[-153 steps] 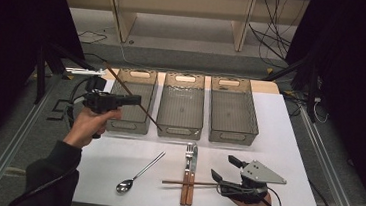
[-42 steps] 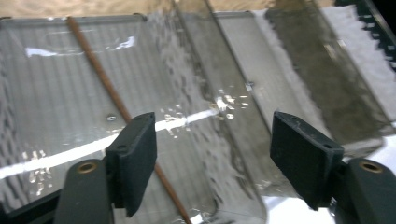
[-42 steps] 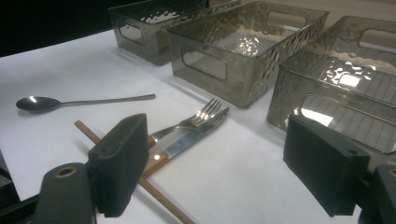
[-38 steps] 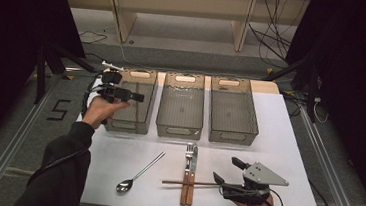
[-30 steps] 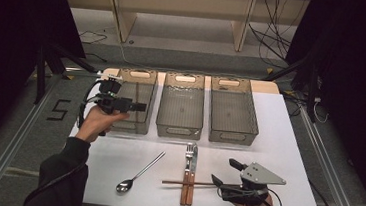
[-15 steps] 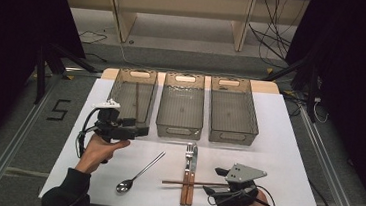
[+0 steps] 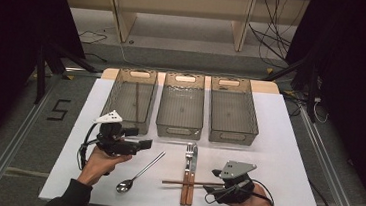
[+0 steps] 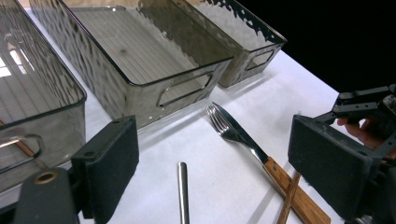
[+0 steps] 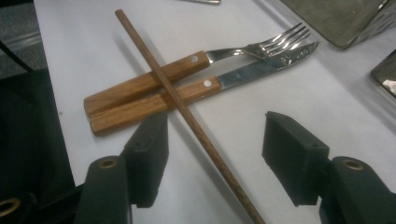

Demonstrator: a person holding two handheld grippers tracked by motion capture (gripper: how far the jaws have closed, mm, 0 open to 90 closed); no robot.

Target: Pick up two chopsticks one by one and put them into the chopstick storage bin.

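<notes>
Sorting the loose cutlery into the three smoky translucent plastic bins was, by my judgement, the work in hand, and the step at this moment was the pick-up of the thin brown wooden chopstick (image 9: 187, 116). It lay at the lower centre of the high view, crossed over the wooden handles of the wood-handled steel fork (image 9: 196, 65) and the wood-handled steel knife (image 9: 205, 91), resting on both. My right gripper (image 7: 213, 188) straddled its free end: in the right gripper view the stick ran between the two black pads, touching neither. The jaws had just been closing but stood apart around the stick. The next move called for closing fully on the shaft, then lifting without dragging the fork or knife.

My right hand lay low at the bottom right of the high view, gripper pointing left and nearly level. My left gripper (image 7: 140, 143) hung at the left centre, jaws spread wide and empty after just opening further, aimed at the long steel spoon (image 7: 140, 172). The left bin (image 7: 117, 89) at the upper left already held one similar stick.
</notes>
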